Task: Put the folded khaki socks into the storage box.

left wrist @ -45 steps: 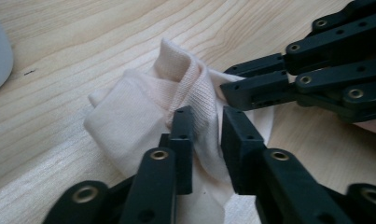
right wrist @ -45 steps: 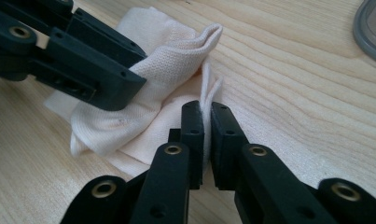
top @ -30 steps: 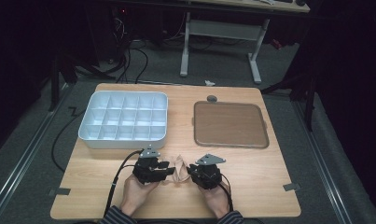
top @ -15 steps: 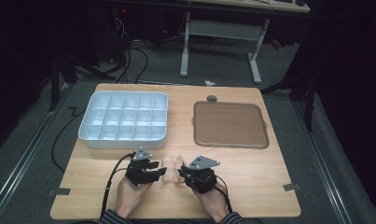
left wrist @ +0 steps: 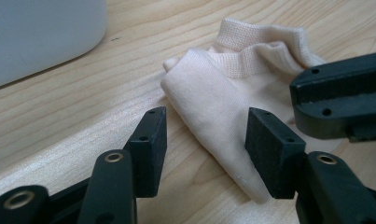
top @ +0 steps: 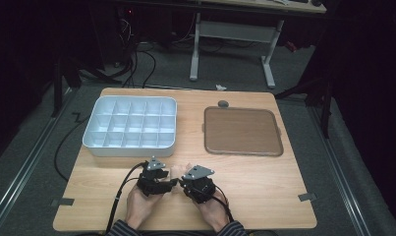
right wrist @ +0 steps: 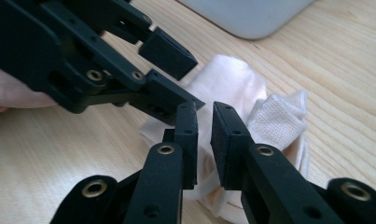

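A cream sock (top: 177, 171) lies folded on the wooden table near its front edge, between my two grippers. In the left gripper view the sock (left wrist: 218, 102) shows its ribbed cuff at the far end. My left gripper (left wrist: 205, 140) is open; its jaws have just been opening, and a folded edge of the sock lies between them unpressed. My right gripper (right wrist: 204, 133) has its jaws nearly together on a thin layer of the sock (right wrist: 269, 121). In the high view the left gripper (top: 172, 183) and the right gripper (top: 184, 179) almost touch tip to tip.
A white tray (top: 131, 147) with several compartments stands at the back left, its wall close behind the sock (left wrist: 41, 32). A brown flat mat (top: 242, 132) lies at the back right, with a small grey round piece (top: 223, 103) behind it.
The right gripper has moved left toward the left one. The sock, stretched between them before, now lies folded. The left jaws have opened off it.
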Motion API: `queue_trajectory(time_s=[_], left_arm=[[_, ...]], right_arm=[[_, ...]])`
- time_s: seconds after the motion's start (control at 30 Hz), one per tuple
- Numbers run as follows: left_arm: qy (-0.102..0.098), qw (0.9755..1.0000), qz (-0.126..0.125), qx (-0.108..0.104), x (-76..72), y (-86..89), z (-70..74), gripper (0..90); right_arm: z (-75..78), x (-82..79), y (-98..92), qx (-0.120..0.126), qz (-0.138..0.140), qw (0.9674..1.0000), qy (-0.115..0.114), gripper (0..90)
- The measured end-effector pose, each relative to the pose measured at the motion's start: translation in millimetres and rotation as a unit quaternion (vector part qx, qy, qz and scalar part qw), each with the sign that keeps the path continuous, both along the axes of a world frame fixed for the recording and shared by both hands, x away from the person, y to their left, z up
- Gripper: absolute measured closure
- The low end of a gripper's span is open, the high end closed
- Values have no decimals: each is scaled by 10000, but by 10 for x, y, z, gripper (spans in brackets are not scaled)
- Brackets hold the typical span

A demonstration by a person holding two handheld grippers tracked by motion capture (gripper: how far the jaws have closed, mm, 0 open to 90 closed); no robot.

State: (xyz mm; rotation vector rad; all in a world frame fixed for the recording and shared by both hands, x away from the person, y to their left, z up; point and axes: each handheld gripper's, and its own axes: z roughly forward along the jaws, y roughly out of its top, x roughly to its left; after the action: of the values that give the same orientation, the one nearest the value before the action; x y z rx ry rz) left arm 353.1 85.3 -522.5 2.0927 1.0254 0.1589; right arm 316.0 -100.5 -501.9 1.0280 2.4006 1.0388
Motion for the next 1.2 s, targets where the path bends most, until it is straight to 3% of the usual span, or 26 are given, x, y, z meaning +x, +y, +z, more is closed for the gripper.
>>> queue_trajectory(time_s=[0.17, 0.4, 0.7, 0.9, 1.1, 1.2], left_arm=[[-104, 9995, -52, 282, -15, -38, -14, 489], [-141, 9993, -45, 346, -17, -43, -12, 487], [-124, 9992, -50, 366, -9, -44, -9, 479], [-90, 9994, -19, 338, -5, -42, -8, 465], [49, 9998, 18, 175, 24, -13, 2, 445], [37, 9999, 85, 46, 35, 18, 45, 439]], right_arm=[[-44, 37, -73, -44, -231, 9997, 4, 808], [-95, 54, -213, -136, -473, 9988, 29, 808], [-188, 31, -313, -244, -593, 9979, 58, 806], [-209, 46, -343, -148, -548, 9984, 79, 809], [-184, 51, -336, -93, -571, 9982, 137, 767], [-126, 24, -336, 60, -585, 9983, 17, 752]])
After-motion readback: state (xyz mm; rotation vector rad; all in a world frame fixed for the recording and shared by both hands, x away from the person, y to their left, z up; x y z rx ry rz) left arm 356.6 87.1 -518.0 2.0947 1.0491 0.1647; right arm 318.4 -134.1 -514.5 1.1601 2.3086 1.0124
